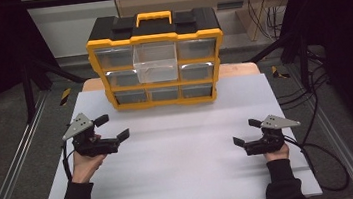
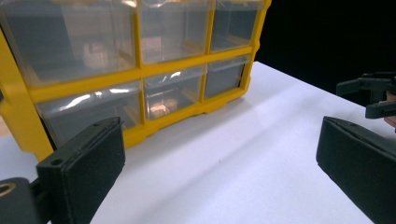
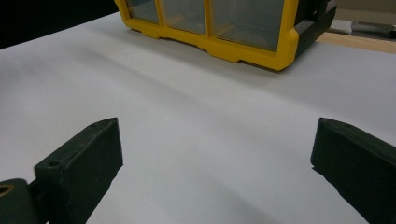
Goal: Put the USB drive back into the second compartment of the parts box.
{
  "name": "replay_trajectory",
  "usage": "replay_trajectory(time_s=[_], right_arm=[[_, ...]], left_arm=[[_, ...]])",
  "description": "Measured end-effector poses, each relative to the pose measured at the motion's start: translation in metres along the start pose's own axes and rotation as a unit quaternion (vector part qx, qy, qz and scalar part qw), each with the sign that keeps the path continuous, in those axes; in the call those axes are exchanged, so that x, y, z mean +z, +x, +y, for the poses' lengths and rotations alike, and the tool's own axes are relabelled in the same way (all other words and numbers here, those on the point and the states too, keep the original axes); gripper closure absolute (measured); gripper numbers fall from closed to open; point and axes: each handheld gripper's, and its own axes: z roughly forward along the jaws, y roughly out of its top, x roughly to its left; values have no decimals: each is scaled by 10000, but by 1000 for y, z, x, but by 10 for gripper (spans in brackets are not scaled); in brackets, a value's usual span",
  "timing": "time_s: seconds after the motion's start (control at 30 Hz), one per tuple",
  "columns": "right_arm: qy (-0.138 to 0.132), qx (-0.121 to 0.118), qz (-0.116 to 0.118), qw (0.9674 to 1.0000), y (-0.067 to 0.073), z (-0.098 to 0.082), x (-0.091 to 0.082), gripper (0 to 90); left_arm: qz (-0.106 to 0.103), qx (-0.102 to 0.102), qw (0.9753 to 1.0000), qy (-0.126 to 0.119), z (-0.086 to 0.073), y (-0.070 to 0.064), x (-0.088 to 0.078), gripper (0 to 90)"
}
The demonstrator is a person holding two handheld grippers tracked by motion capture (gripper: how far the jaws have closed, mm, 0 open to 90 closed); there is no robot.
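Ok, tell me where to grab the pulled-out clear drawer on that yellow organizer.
Grip the clear drawer by its front wall, coming straight from the front of the yellow organizer. It juts out of the top middle slot toward the person, so that wall's top edge is exposed. Either open tool could do it; the left tool looks slightly nearer.

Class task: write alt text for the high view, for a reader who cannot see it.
A yellow and black plastic drawer organiser stands at the far side of a white table, its top-middle clear drawer pulled out. Nearer, the left gripper and right gripper are open and empty.
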Motion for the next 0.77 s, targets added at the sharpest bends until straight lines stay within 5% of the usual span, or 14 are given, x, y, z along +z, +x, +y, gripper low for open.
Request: replay_trajectory(time_s=[0.37, 0.77], right_arm=[[41, -34, 16, 10000, 1, -1, 2, 28], [27, -38, 4, 10000, 1, -1, 2, 27]], left_arm=[[103, -190, 9993, 302, -45, 9, -3, 21], [207, -183, 9985, 479, -60, 17, -10, 22]])
